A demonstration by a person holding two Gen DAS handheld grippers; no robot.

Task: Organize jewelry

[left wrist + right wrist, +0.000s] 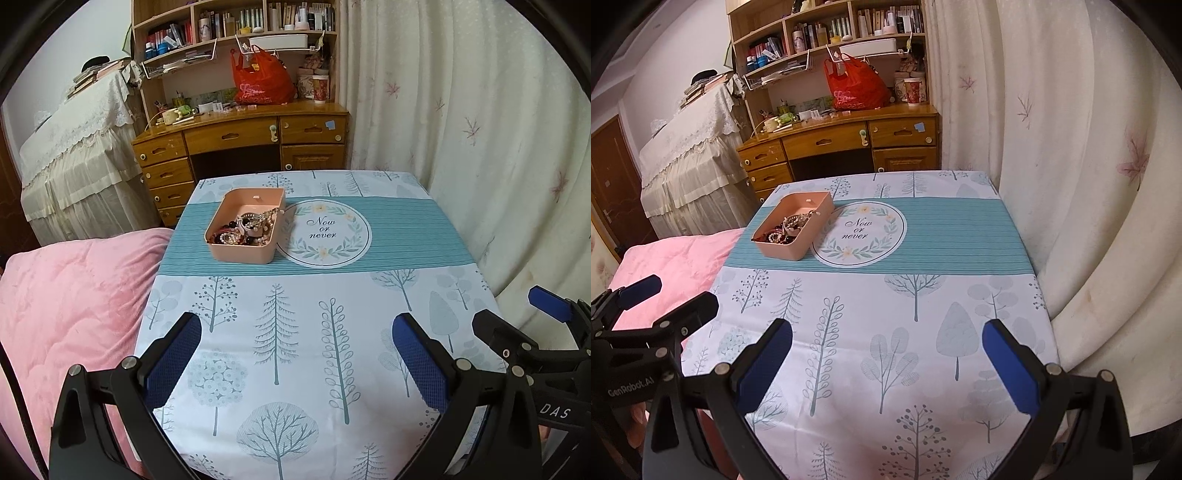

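- Left gripper (295,354) spread wide, empty, above tree-print tablecloth (295,314).
- Right gripper (886,356) likewise wide, empty, alongside at 3 o'clock.
- Pink box (245,229) of tangled jewelry (247,229) at 11 o'clock, well apart, touching round "Now or never" print (325,232).

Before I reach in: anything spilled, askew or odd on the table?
Nothing spilled. The open pink plastic box sits slightly askew on the tree-print tablecloth, its jewelry heaped in a tangle inside. Both hand-held grippers hang open, clear of it.

pink jewelry box (246,225) on table (295,332), left tool (297,354) agape
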